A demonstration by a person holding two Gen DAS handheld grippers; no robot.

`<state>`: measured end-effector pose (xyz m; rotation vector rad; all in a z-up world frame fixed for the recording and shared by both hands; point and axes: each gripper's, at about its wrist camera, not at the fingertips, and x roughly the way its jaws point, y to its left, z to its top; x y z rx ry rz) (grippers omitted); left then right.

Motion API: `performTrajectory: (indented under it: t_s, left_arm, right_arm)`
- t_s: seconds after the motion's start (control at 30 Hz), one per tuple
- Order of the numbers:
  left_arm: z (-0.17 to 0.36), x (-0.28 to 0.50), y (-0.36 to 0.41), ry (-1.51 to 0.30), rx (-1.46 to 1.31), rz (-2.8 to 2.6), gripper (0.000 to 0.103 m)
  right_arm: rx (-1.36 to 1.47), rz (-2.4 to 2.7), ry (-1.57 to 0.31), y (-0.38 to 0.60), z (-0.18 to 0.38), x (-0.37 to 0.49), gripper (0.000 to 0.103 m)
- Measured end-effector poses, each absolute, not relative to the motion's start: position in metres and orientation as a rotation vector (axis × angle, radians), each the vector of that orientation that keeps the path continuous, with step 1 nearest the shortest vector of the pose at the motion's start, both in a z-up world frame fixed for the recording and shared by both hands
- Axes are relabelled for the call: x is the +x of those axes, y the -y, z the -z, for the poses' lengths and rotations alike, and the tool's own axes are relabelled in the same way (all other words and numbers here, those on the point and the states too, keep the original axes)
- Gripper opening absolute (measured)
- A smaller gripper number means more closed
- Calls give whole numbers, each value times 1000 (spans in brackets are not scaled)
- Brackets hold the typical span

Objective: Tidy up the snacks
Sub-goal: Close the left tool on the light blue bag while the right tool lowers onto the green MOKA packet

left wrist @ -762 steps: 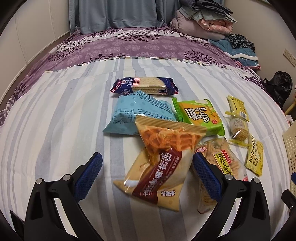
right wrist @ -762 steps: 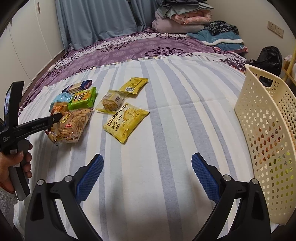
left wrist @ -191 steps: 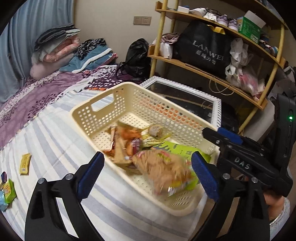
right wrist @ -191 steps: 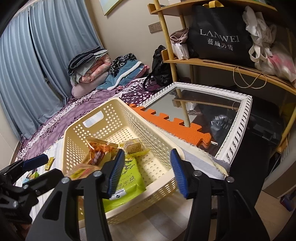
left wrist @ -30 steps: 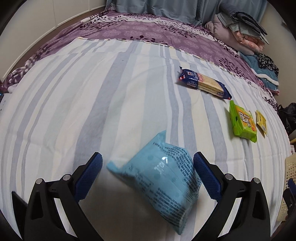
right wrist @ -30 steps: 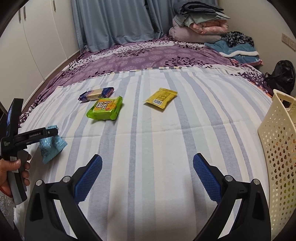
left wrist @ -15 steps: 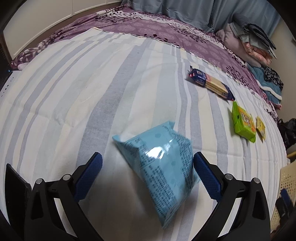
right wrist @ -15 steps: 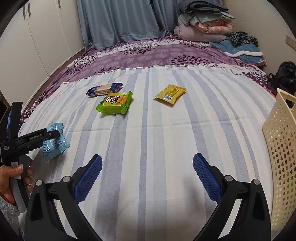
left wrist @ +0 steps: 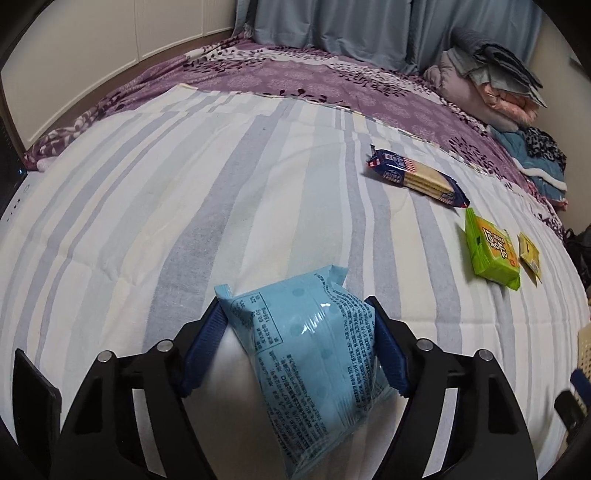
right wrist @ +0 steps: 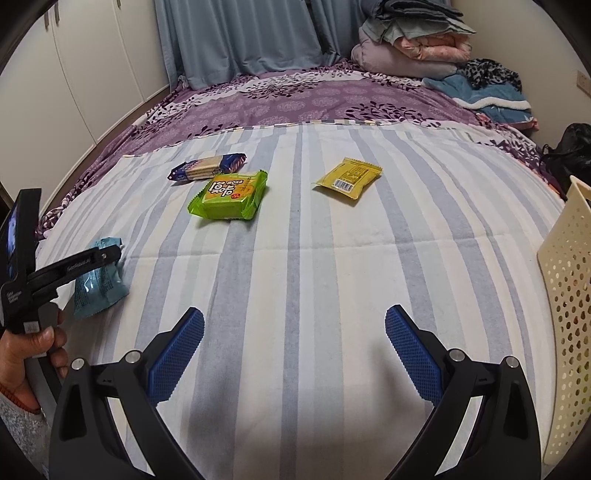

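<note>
- Left wrist view: sits behind the left gripper (left wrist: 299, 347), looks steeply down along its fingers at the striped bed sheet (left wrist: 184, 192); very near, blue snack bag (left wrist: 310, 354) fills the lower centre.
- Right wrist view: behind the right gripper (right wrist: 295, 350), tilted down over the sheet, facing curtains (right wrist: 240, 33) and headboard end; higher, wider.
- Shared: cracker pack (left wrist: 417, 179), green pack (left wrist: 489, 254), yellow packet (left wrist: 530, 254), purple cover (left wrist: 314, 77), folded bedding (left wrist: 491, 88).
- Right view catches the left gripper and hand (right wrist: 26, 354) at its left edge, basket (right wrist: 569, 295) at right.
</note>
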<state>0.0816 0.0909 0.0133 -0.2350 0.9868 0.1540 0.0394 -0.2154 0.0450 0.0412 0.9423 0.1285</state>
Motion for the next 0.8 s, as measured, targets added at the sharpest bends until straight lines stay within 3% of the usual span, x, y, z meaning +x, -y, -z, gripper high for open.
performTrajectory:
  t_s: [0.8]
  left_arm:
    - [-32,62,-99,-950,-237,-48,69]
  right_arm:
    - [-17,-185,-954,123,-15,179,98]
